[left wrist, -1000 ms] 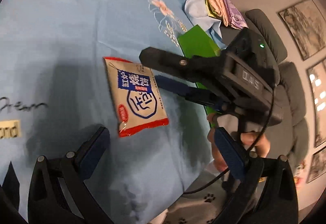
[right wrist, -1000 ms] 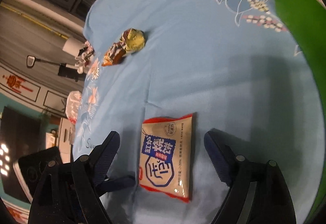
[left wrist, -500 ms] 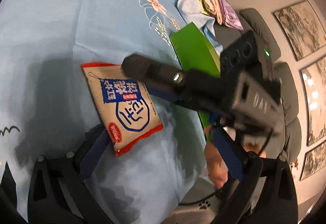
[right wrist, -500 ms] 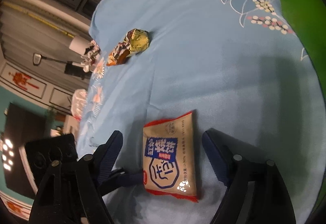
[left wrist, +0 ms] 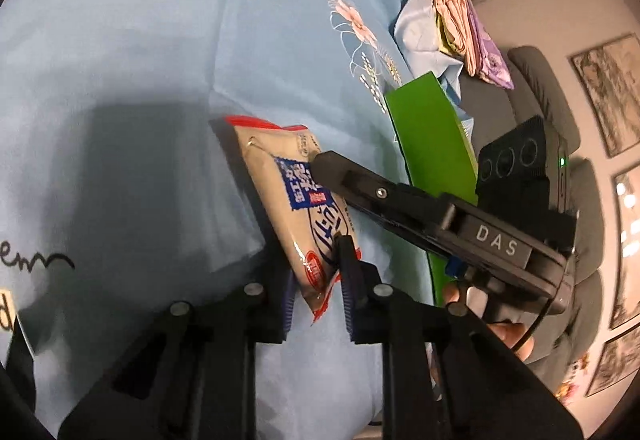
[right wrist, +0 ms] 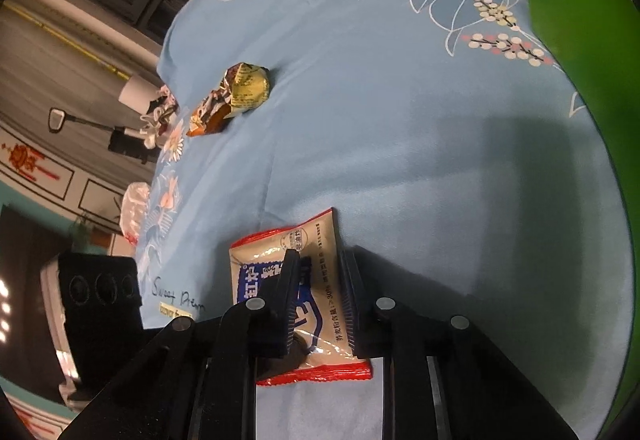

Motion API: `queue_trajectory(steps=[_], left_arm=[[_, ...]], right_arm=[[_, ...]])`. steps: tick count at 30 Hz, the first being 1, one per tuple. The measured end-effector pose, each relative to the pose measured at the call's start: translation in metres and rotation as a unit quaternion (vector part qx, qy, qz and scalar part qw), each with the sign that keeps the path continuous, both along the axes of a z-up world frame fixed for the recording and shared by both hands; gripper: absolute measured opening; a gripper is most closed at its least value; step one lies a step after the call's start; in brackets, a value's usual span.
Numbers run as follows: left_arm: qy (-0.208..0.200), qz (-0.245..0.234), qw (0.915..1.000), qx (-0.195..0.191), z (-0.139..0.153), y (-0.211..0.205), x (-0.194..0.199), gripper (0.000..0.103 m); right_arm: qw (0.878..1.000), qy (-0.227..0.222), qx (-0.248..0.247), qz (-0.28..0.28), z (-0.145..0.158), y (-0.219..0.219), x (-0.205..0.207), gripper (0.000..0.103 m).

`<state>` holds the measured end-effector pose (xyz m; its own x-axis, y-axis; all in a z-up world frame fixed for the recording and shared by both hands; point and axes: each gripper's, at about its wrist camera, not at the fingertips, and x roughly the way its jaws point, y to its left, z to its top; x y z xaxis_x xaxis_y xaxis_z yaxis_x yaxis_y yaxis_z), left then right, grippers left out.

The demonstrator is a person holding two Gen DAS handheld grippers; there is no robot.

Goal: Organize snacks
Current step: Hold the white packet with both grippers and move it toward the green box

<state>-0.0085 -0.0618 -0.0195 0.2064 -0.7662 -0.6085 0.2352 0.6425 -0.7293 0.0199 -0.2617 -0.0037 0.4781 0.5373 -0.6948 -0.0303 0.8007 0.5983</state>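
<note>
A light blue cloth (right wrist: 400,112) printed with flowers covers the surface, and the script "Sweet Dream" is written on it at two places in the right wrist view. At its edge stands a plain green box (left wrist: 434,144), its face bare of any lettering. Near the middle lies the task's thing, a cream snack packet (left wrist: 296,208) with red sealed ends, a blue label of white Chinese characters and a small red round mark; fine print along one edge includes what seems to read "30%", though it is too small to be sure. Both tools are on it. The left gripper (left wrist: 316,300) is closing, its pads pinching the packet's near red end and tipping it up on edge. The right gripper (right wrist: 320,304), marked "DAS" on its body, is closing too, with the packet's other side between its ribbed pads. Well apart, toward the far edge, a crumpled gold wrapper (right wrist: 244,86) touches an orange-brown wrapper (right wrist: 206,118); their print is unreadable.
</note>
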Motion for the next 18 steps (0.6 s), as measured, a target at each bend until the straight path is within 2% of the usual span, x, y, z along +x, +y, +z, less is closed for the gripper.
queue_trajectory(steps=[4, 7, 9, 12, 15, 18], left_arm=[[0.009, 0.0, 0.9999, 0.006, 0.004, 0.002, -0.002, 0.02], [-0.023, -0.006, 0.9996, 0.016, 0.02, 0.0, -0.008, 0.016], [-0.051, -0.017, 0.9985, 0.013, 0.036, -0.001, -0.015, 0.02], [-0.086, -0.022, 0.9959, 0.022, 0.056, -0.002, -0.024, 0.02], [-0.089, -0.025, 0.9955, 0.018, 0.055, -0.003, -0.025, 0.019], [-0.083, -0.031, 0.9959, 0.018, 0.048, -0.003, -0.026, 0.019]], right_arm=[[1.0, -0.002, 0.02, 0.0, 0.001, -0.005, -0.003, 0.019], [1.0, -0.016, 0.014, 0.0, 0.009, -0.005, -0.009, 0.017], [0.999, -0.031, 0.02, 0.007, 0.018, -0.004, -0.014, 0.013], [0.997, -0.067, 0.021, 0.01, 0.039, -0.002, -0.025, 0.012], [0.996, -0.092, 0.007, 0.009, 0.052, -0.001, -0.032, 0.012], [0.997, -0.078, 0.017, 0.002, 0.044, -0.004, -0.032, 0.012]])
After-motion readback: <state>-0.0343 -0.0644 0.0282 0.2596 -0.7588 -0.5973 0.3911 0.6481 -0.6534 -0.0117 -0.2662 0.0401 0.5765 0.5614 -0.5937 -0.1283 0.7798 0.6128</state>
